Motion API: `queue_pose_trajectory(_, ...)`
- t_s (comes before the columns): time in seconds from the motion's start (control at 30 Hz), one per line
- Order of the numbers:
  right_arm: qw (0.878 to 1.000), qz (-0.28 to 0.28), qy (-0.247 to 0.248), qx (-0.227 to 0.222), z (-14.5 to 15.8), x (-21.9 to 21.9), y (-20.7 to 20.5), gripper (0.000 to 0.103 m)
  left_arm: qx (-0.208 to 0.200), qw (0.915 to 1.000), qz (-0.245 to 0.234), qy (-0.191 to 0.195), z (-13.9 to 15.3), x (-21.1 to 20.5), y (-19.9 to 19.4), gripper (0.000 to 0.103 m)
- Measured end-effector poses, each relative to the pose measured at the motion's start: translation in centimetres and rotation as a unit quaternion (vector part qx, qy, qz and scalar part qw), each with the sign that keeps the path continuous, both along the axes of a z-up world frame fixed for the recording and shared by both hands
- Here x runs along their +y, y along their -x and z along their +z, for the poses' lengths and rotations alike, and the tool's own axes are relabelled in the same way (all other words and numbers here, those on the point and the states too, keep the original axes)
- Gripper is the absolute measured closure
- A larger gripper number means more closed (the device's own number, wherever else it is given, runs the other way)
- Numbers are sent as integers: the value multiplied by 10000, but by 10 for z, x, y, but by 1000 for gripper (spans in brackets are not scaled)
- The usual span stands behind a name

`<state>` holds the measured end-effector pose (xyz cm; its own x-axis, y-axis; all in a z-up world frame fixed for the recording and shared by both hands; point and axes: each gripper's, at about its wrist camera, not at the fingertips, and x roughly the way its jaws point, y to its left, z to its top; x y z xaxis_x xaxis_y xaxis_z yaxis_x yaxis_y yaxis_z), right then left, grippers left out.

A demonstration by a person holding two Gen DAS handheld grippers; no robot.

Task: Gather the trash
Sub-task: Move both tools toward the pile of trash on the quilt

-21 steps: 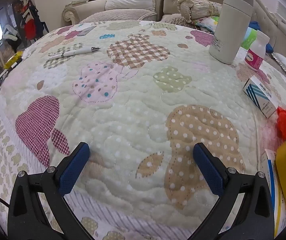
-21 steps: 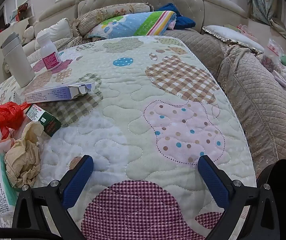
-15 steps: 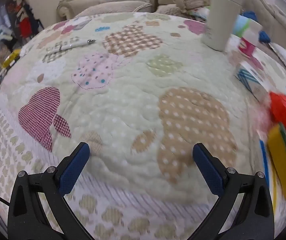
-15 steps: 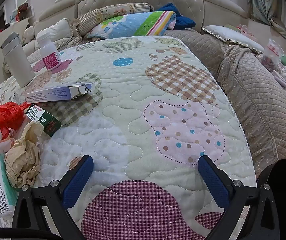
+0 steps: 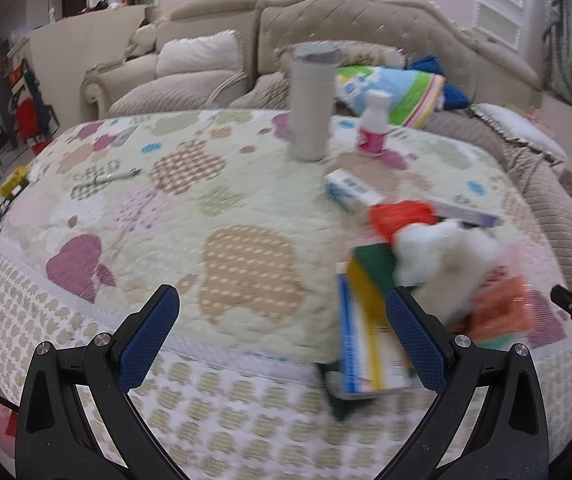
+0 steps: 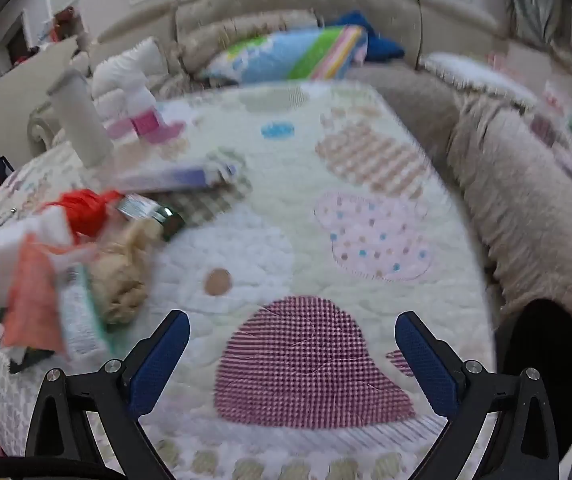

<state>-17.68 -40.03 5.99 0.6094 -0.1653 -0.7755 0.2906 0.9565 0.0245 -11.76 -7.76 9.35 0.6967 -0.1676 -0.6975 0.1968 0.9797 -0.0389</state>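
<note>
Left gripper (image 5: 281,320): jaws wide, nothing between them; its view has swung up and to the right, so the trash pile (image 5: 438,264) now sits at 3 o'clock, just beside the right pad, where 0.7 s ago it was cut off at the frame edge
Right gripper (image 6: 292,346): jaws wide, empty; over the quilt (image 6: 306,248); its view has pulled back and blurred after holding steady
Trash: crumpled paper (image 6: 123,272), red bag (image 6: 83,210), boxes, at 9 o'clock in the right view
Bearing on task: both hands probably lining up on the pile; nothing collected yet
Not trash, likely: flask (image 5: 312,108), bottle (image 5: 374,124) at 12 o'clock
</note>
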Motion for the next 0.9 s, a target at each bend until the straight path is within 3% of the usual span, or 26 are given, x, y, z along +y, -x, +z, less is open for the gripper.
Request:
queue_pose_trajectory(0.2,9975,87,132,-692,51,27,20,0,-310,9990,-254,214,23,-25,24,1)
queue_pose_trajectory(0.37,9939,253,259,-1045,73,43,27,0,-583,9971,-380,306,42,-38,38,1)
queue_pose_trajectory(0.53,9897,363,338,-1345,87,56,34,0,-906,9947,-383,306,54,-45,47,1)
queue_pose_trajectory(0.9,9862,397,418,-1552,95,65,36,0,-1069,9932,-329,336,60,-47,48,1)
